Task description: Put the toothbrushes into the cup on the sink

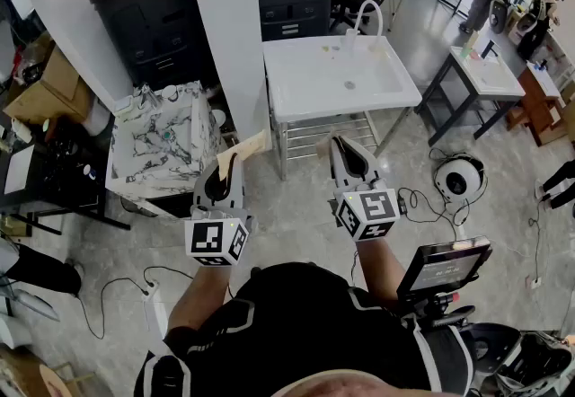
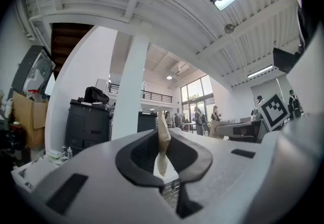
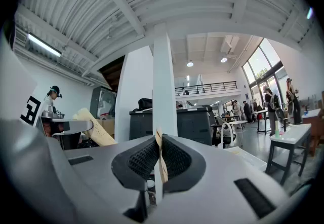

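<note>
I hold both grippers up in front of me, well short of the white sink [image 1: 316, 81] with its curved faucet [image 1: 367, 16]. My left gripper [image 1: 228, 163] [image 2: 162, 139] is shut on a tan, flat toothbrush [image 1: 243, 151] [image 2: 163, 143] that sticks out past its tips. My right gripper [image 1: 342, 145] [image 3: 159, 156] is shut on a thin wooden toothbrush [image 3: 161, 163], seen edge-on between the ribbed pads. The right gripper view also shows the left one's tan toothbrush [image 3: 94, 127]. A small pale thing [image 1: 349, 39] stands by the faucet; I cannot tell whether it is the cup.
A marble-patterned table [image 1: 160, 142] with small items stands at my left, with black cabinets [image 1: 162, 27] and a white pillar [image 1: 229, 36] behind it. A second sink stand [image 1: 485, 74] is at the right. Cables and a round white device [image 1: 459, 176] lie on the floor.
</note>
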A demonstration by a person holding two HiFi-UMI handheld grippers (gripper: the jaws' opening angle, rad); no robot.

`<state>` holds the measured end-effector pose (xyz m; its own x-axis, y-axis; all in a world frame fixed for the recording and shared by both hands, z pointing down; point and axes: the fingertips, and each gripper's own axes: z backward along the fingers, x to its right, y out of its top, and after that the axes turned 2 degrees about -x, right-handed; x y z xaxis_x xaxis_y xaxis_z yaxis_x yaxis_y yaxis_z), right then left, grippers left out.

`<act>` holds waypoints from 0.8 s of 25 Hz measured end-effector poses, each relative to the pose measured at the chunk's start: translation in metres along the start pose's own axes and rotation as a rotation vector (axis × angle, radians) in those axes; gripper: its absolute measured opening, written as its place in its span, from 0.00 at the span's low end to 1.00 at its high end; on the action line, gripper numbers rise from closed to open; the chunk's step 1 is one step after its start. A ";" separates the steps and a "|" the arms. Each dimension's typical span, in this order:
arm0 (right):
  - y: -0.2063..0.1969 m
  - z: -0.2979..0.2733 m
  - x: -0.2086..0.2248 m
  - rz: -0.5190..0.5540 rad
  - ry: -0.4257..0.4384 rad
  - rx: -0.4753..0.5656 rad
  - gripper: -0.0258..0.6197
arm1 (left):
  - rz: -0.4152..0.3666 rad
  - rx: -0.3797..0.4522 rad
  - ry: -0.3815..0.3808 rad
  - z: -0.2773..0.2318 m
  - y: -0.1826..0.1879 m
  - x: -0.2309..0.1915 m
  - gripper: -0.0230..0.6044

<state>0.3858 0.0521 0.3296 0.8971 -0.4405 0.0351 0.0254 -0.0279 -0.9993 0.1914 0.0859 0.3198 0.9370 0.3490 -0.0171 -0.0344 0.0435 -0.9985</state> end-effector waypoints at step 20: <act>0.006 0.004 -0.010 -0.007 -0.005 0.018 0.09 | 0.027 -0.007 -0.016 0.005 0.000 0.000 0.09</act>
<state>0.3789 0.0597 0.3232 0.8992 -0.4356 0.0419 0.0395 -0.0146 -0.9991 0.1899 0.0906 0.3199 0.9300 0.3651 -0.0427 -0.0566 0.0275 -0.9980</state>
